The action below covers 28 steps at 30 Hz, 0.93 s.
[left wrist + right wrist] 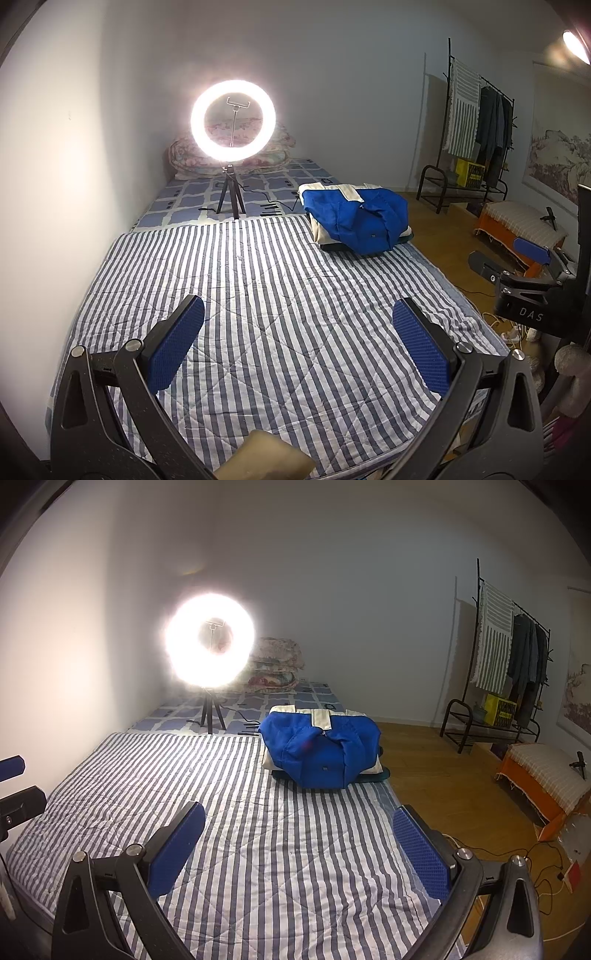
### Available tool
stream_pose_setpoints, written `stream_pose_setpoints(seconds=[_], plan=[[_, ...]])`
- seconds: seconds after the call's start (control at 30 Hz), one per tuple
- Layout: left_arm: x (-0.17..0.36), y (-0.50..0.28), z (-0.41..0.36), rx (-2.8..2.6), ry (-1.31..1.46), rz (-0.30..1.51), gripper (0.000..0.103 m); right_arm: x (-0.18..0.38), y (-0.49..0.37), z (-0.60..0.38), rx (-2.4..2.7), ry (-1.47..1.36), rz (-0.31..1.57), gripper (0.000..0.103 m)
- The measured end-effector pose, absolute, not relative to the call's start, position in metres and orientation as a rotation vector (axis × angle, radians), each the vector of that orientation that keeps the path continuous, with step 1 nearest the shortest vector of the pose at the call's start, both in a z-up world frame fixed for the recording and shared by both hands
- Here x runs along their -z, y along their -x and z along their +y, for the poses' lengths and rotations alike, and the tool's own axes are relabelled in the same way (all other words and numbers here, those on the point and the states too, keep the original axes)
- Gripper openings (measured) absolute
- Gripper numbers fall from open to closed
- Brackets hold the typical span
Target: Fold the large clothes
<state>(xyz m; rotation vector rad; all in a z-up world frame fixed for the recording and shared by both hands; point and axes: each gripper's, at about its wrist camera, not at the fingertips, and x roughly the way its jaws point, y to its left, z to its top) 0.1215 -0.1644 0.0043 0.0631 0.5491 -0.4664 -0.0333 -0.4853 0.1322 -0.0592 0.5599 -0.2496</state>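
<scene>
A folded blue and cream garment [356, 219] [321, 749] lies on top of a small pile of folded clothes at the far right side of the striped bed cover [277, 295] [258, 830]. My left gripper [297, 325] hovers open over the near part of the bed, nothing between its blue pads [175, 347]. My right gripper [297, 830] is open too, above the bed's right half, well short of the pile. The right gripper [517, 266] also shows at the right edge of the left wrist view, beside the bed.
A lit ring light on a tripod [232, 122] [210, 646] stands mid-bed, its cable trailing right. Folded floral quilts [229, 151] sit at the head. Right of the bed are wooden floor, a clothes rack [506, 653], an orange stool [546, 779] and cables.
</scene>
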Motion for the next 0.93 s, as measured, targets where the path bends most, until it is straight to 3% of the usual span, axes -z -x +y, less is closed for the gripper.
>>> stream_pose_setpoints(seconds=[0.93], plan=[[-0.0047, -0.1149, -0.1631, 0.428, -0.101, 0.503, 0.103, -0.1309, 0.0346, -0.4865, 0.249, 0.067, 0.574, 0.103]])
